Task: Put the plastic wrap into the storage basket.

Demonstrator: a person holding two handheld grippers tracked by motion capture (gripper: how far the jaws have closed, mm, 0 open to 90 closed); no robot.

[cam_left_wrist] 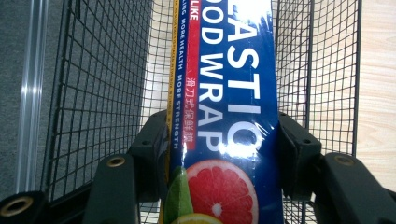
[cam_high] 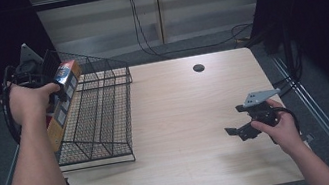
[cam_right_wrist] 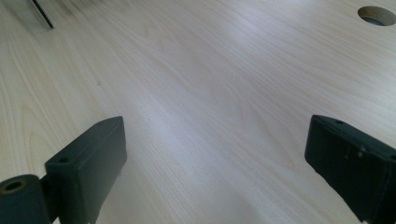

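Observation:
A long plastic food wrap box (cam_left_wrist: 224,107), blue with a grapefruit picture, is clamped between the two black jaws of my left gripper (cam_left_wrist: 219,144). In the high view the box (cam_high: 63,97) hangs tilted over the left end of the black wire basket (cam_high: 100,113), with my left gripper (cam_high: 53,88) shut on it. My right gripper (cam_high: 239,128) rests low over the wooden table (cam_high: 182,120) at the right, jaws wide apart. In the right gripper view my right gripper (cam_right_wrist: 215,158) has nothing but bare table between its jaws.
The wire basket's mesh walls (cam_left_wrist: 102,84) stand close around the box. A round cable hole (cam_high: 198,68) sits in the table's far middle, seen too as the hole (cam_right_wrist: 376,15). Metal rails (cam_high: 318,112) run along both table sides; cables hang behind.

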